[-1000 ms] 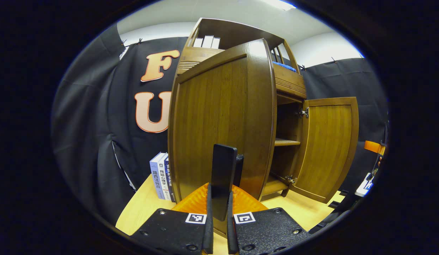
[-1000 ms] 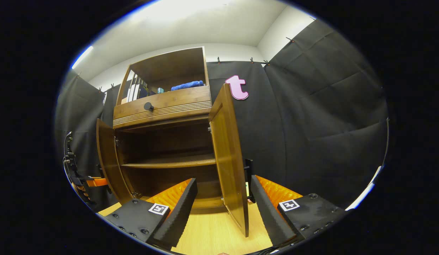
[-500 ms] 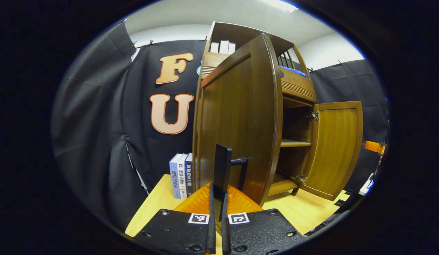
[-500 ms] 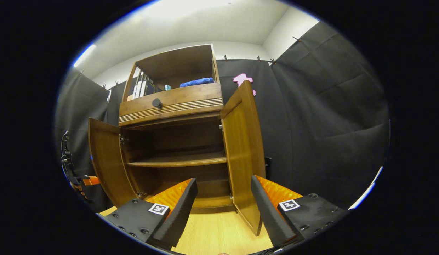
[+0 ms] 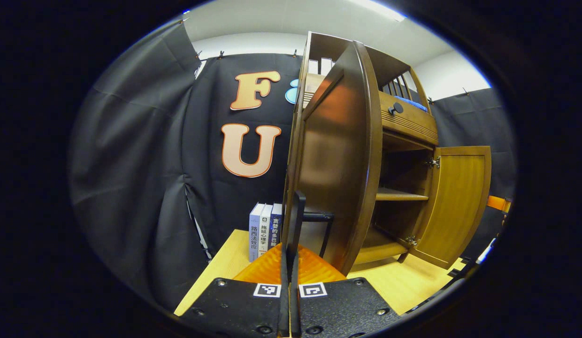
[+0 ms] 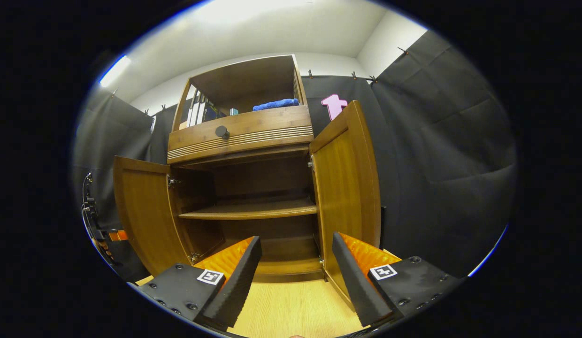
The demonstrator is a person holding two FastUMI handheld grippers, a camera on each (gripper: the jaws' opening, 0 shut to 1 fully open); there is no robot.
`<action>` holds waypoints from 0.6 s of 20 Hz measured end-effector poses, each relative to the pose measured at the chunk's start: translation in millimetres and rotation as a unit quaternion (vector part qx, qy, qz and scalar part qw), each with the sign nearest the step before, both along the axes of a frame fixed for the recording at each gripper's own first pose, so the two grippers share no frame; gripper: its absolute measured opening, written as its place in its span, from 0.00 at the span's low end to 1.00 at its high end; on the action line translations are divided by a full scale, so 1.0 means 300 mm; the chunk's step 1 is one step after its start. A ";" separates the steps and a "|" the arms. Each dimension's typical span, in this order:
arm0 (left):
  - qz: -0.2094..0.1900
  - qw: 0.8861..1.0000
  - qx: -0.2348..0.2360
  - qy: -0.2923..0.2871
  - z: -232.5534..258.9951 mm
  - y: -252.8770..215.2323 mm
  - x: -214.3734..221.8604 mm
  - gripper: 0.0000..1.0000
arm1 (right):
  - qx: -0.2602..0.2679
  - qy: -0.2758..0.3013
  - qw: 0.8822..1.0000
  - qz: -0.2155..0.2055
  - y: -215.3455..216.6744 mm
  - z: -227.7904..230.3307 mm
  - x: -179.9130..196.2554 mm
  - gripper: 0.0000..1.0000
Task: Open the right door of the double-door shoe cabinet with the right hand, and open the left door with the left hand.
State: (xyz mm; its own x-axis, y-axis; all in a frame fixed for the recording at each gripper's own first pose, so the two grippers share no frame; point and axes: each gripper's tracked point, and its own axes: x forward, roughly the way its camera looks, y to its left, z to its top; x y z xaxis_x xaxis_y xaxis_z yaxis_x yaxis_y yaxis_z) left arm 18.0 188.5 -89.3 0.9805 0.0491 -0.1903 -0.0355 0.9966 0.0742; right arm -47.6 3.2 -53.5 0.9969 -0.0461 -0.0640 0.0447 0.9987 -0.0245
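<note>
The shoe cabinet (image 6: 244,141) stood on a light wooden desk (image 6: 291,310) against the black cloth wall, with both lower doors swung open.

In the left gripper view, the left door (image 5: 340,155) was seen nearly edge-on, opened well past the cabinet front. The left gripper (image 5: 291,244) was closed, its two fingers pressed flat together with no visible gap. They rose just in front of the dark bar handle (image 5: 319,230) on the outer face of that door. Whether the fingers held the handle or merely stood beside it could not be determined. Three books (image 5: 265,230) stood upright on the desk just beside the cabinet's left side.

In the same view, the right door (image 5: 455,206) hung open on its hinges at the far side of the cabinet.

In the right gripper view, the right gripper (image 6: 295,272) was open, jaws set wide apart and holding nothing. It was clear of both doors, pointing at the cabinet's lower opening. The right door stood just beyond its right finger (image 6: 356,277), apart from it. An inner shelf (image 6: 248,211) spanned the open compartment. Above it sat a drawer front with a round dark knob (image 6: 221,131), and a blue cloth (image 6: 276,104) lay in the upper open shelf.
</note>
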 end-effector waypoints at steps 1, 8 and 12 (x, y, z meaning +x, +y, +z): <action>-0.001 1.000 0.000 0.000 -0.001 0.000 0.001 0.00 | 0.000 0.001 1.000 0.000 0.002 -0.002 -0.003 0.98; 0.033 0.999 -0.009 0.008 0.000 -0.003 -0.047 0.03 | -0.001 0.008 1.000 0.006 -0.006 -0.016 -0.004 1.00; 0.036 0.999 0.030 -0.019 0.116 -0.039 -0.166 0.00 | 0.003 0.008 1.000 0.012 -0.011 -0.016 -0.002 0.98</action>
